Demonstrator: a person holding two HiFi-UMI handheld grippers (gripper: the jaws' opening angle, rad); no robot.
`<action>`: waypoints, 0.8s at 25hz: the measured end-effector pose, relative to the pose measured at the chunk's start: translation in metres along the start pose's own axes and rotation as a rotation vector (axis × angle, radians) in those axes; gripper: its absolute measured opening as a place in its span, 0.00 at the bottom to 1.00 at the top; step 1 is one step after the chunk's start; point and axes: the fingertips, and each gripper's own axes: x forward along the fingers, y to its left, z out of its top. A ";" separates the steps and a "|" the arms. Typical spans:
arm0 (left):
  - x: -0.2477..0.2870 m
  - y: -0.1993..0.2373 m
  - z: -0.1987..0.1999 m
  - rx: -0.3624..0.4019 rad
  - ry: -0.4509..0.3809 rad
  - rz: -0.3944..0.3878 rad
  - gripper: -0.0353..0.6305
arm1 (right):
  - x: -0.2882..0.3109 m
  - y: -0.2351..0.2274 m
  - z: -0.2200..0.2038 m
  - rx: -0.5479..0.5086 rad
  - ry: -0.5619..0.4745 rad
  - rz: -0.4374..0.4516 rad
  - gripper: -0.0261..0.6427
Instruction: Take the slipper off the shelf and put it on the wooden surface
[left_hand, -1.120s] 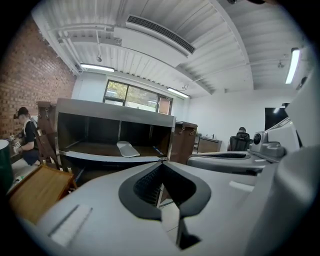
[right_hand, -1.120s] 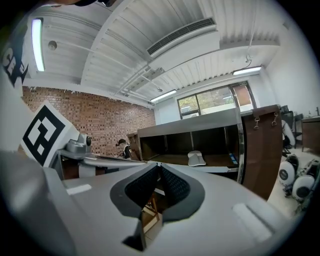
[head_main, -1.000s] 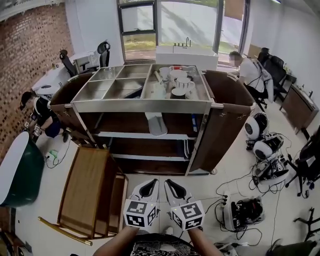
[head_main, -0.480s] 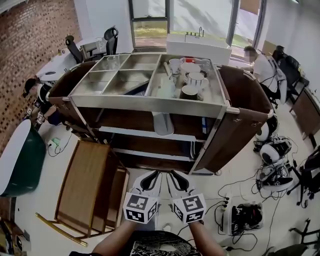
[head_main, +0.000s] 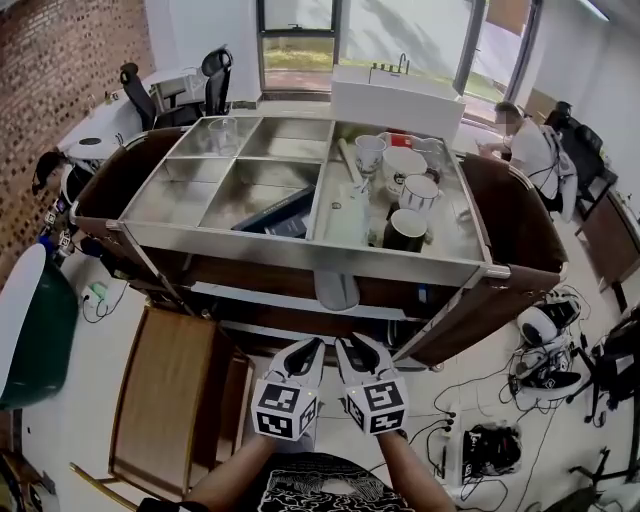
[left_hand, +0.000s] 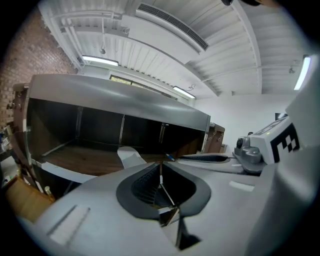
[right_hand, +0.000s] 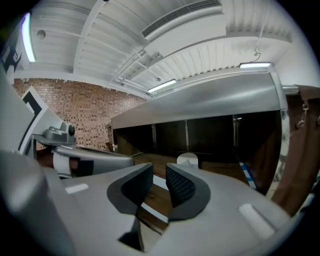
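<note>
Two grippers sit side by side low in the head view, both aimed at the cart.

Left gripper: jaws closed pad to pad, nothing in them.

Right gripper: jaws partly apart, they have just been opening. The gap is empty (only shelf wood shows through it).

Slipper: pale grey-white and smooth. Its rounded end points at the jaws and overhangs the front lip of the upper shelf. The rest of it runs back into the shadow under the steel top tray. It lies straight ahead of the jaws, roughly between the two pairs, well apart from both and touched by neither.

Wooden surface: left of the left jaws and lower, a brown panel in a wooden frame standing on the floor beside the cart.
</note>
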 end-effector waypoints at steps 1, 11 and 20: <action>0.007 0.006 0.001 0.004 0.005 -0.005 0.06 | 0.011 -0.005 0.001 0.001 0.004 -0.009 0.12; 0.049 0.053 0.007 0.021 0.054 -0.064 0.06 | 0.092 -0.051 -0.006 -0.027 0.062 -0.118 0.18; 0.058 0.081 0.018 0.063 0.054 -0.099 0.06 | 0.140 -0.073 -0.020 -0.020 0.104 -0.159 0.20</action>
